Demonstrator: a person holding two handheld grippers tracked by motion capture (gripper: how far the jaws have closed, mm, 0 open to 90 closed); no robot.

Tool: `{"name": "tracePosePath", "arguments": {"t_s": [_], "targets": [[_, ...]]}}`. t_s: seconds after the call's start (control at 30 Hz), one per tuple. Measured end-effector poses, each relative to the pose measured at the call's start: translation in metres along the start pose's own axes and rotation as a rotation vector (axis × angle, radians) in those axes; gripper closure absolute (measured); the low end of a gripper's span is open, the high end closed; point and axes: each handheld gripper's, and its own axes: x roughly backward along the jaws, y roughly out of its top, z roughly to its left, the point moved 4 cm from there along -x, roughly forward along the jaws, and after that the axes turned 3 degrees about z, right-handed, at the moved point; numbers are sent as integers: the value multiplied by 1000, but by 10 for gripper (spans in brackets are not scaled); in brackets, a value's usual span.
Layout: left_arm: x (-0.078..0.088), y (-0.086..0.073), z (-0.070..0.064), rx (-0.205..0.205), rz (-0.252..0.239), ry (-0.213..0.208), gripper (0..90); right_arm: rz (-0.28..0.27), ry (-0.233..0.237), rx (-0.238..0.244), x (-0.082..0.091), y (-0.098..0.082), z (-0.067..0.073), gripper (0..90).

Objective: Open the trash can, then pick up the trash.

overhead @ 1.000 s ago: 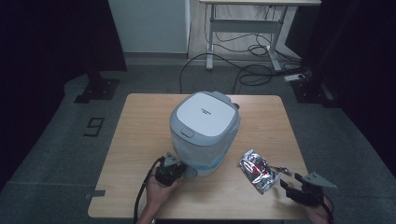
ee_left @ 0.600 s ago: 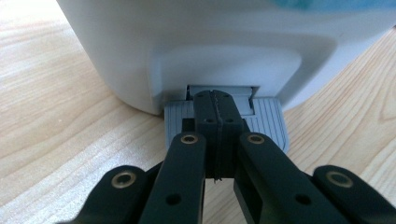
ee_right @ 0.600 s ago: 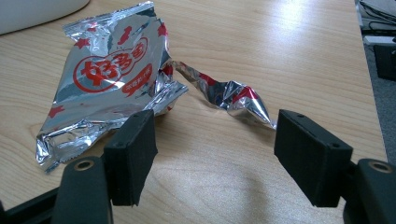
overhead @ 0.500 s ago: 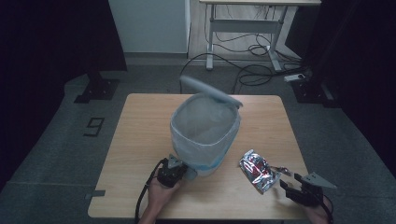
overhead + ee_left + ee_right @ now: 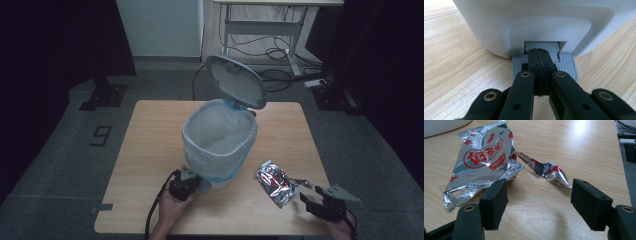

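Observation:
A white pedal bin (image 5: 220, 145) lined with a bag stands mid-table, its lid (image 5: 235, 80) raised and tilted back. My left gripper (image 5: 194, 183) is shut, its closed tips (image 5: 539, 56) resting on the grey ribbed pedal (image 5: 567, 66) at the foot of the bin (image 5: 536, 22). A crumpled silver and red snack wrapper (image 5: 275, 182) lies flat on the table, right of the bin. My right gripper (image 5: 307, 196) sits just beyond the wrapper's right end. It is open (image 5: 539, 195), with the wrapper (image 5: 481, 162) and its twisted tail lying ahead of the pads, untouched.
The wooden table (image 5: 150, 130) has bare room left of and behind the bin. Its front edge runs right under both hands. On the floor beyond stand a white desk frame with cables (image 5: 260, 40) and a dark stand (image 5: 102, 92).
The bin's lid has swung from closed to fully raised. Both hands and the wrapper have stayed in place.

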Motion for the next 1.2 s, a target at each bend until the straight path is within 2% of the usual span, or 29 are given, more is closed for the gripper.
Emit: {"name": "tracePosePath", "arguments": {"t_s": [0.4, 0.67, 0.87, 1.07, 1.2], "targets": [[0, 0, 0, 0, 1, 0, 900, -31, -26, 1, 6, 4, 0, 308], [0, 0, 0, -2, 4, -3, 900, -33, -31, -1, 7, 4, 0, 320], [0, 0, 0, -3, 0, -1, 900, -49, -24, -23, 10, 7, 3, 320], [0, 0, 1, -2, 3, -5, 900, -50, -25, -34, 6, 11, 6, 320], [0, 0, 0, -6, 2, -2, 900, -41, -26, -40, -2, 16, 15, 320]]}}
